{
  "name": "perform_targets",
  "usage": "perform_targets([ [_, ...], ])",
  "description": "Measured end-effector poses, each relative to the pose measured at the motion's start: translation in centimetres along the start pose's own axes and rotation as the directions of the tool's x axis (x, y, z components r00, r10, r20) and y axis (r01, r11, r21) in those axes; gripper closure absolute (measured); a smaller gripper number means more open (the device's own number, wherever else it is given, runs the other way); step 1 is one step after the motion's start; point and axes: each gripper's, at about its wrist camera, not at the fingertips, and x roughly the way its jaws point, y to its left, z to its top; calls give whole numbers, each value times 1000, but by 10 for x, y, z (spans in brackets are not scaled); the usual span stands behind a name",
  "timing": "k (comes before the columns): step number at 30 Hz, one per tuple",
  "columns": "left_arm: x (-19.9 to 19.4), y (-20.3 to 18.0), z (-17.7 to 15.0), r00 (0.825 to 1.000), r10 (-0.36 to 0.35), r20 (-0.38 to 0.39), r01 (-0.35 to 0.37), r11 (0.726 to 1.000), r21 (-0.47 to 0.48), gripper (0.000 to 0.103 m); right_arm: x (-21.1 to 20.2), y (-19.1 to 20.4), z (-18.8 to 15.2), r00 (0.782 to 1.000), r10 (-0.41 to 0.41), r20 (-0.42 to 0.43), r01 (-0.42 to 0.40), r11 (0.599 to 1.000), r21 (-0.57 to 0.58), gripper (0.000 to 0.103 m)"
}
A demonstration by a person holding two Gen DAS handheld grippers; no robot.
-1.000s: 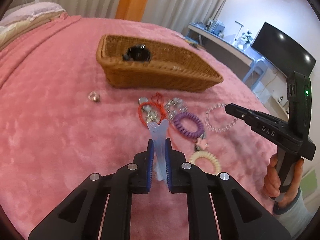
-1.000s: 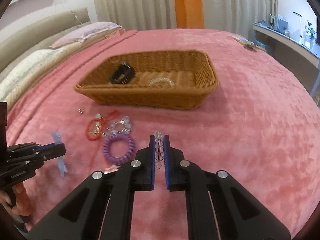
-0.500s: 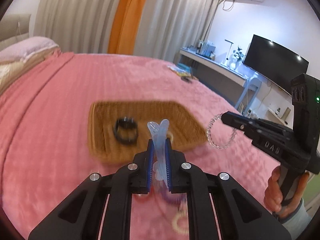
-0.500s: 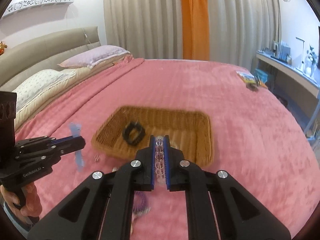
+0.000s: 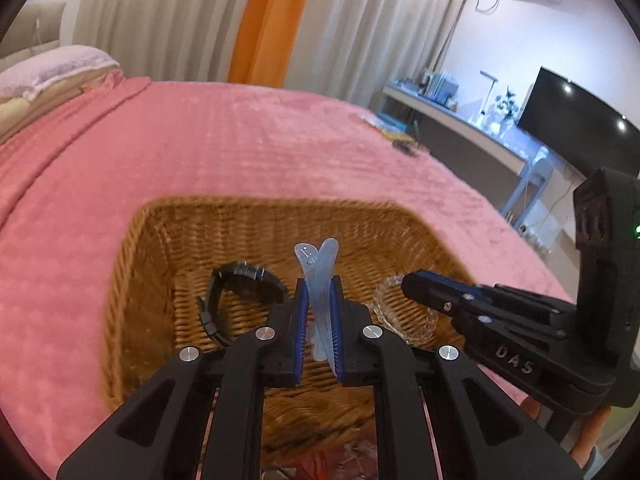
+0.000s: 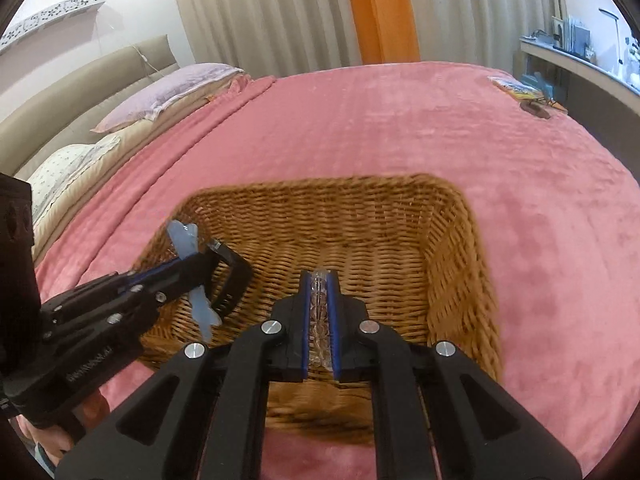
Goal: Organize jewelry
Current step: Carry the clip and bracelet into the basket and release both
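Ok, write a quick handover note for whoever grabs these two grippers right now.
Left gripper: shut on the pale blue hair clip, over the wicker basket.
Right gripper: shut on the clear bead bracelet, also over the basket.
Done: black watch lies in the basket.
Left: release both pieces into the basket. More items show blurred on the pink blanket below the basket's near edge; fetch them next.

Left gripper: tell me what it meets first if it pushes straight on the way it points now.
Probably the wicker basket: the left gripper, shut on the blue hair clip, aims at its woven floor and far wall. The black watch lies just left of that line. Depth is unclear.
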Motion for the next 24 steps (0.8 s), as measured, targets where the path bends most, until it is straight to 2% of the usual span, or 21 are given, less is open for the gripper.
perform_targets([
  [8,16,1,-8,998,15,-54,-14,1000,17,93,15,-10,-4,999,-41,-20,42,999,16,97],
  [10,14,3,-8,999,16,-51,-16,1000,9,86,13,-13,-4,999,-37,-16,37,999,26,96],
  [11,13,3,-7,999,4,-46,-4,1000,4,78,11,-14,-3,999,-29,-12,30,999,34,95],
  [13,4,3,-6,1000,4,-13,-4,1000,1,69,6,-18,-3,1000,-15,6,15,999,51,89],
  [14,0,3,-6,1000,6,0,-6,1000,1,64,3,-19,-3,1000,-15,19,14,998,55,82],
  [15,-6,3,-5,1000,3,18,-3,1000,-1,63,-2,-21,-3,999,-18,37,15,998,59,73],
  [17,-16,2,-4,999,-7,47,7,1000,-3,61,-9,-21,-2,998,-21,62,18,998,61,66],
  [24,-51,-3,-6,993,2,121,-1,1000,-5,59,-38,-7,-8,988,-55,142,52,998,24,65],
])
